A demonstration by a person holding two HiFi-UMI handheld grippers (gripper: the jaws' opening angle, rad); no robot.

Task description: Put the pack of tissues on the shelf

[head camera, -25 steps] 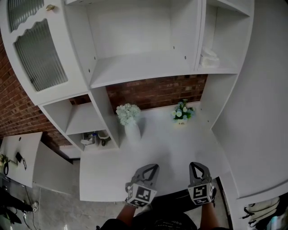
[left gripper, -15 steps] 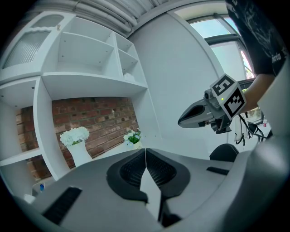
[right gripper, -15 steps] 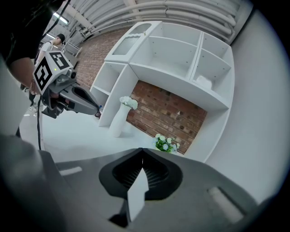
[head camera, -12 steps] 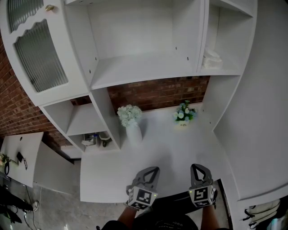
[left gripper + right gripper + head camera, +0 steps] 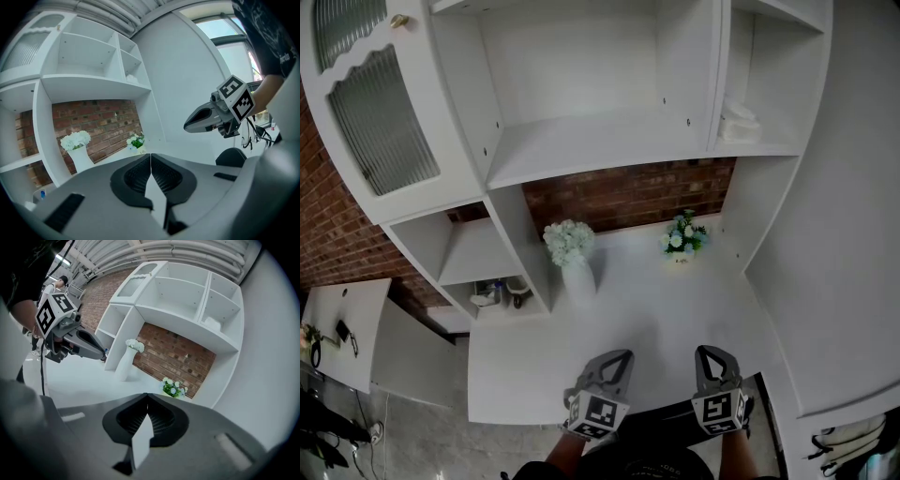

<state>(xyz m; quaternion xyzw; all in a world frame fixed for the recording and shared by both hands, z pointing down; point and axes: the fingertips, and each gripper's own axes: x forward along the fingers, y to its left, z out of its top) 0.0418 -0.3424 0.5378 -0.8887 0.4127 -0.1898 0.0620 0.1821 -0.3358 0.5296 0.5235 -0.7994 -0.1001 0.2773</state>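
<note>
I see both grippers over the near edge of the desk [image 5: 675, 305], in front of the vase [image 5: 577, 274]. The left gripper [image 5: 618, 356] is clenched on nothing, and the right gripper [image 5: 713, 353] is likewise pressed together, empty. The pack of tissues [image 5: 738, 122] lies on the shelf [image 5: 761, 148], up and right of the vase.

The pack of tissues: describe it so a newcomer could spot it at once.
Start at the white shelf unit against the brick wall and find its narrow upper right compartment. The pack of tissues lies there, a soft white bundle, alone; the vase and small flowers stand lower, on the counter.
</note>
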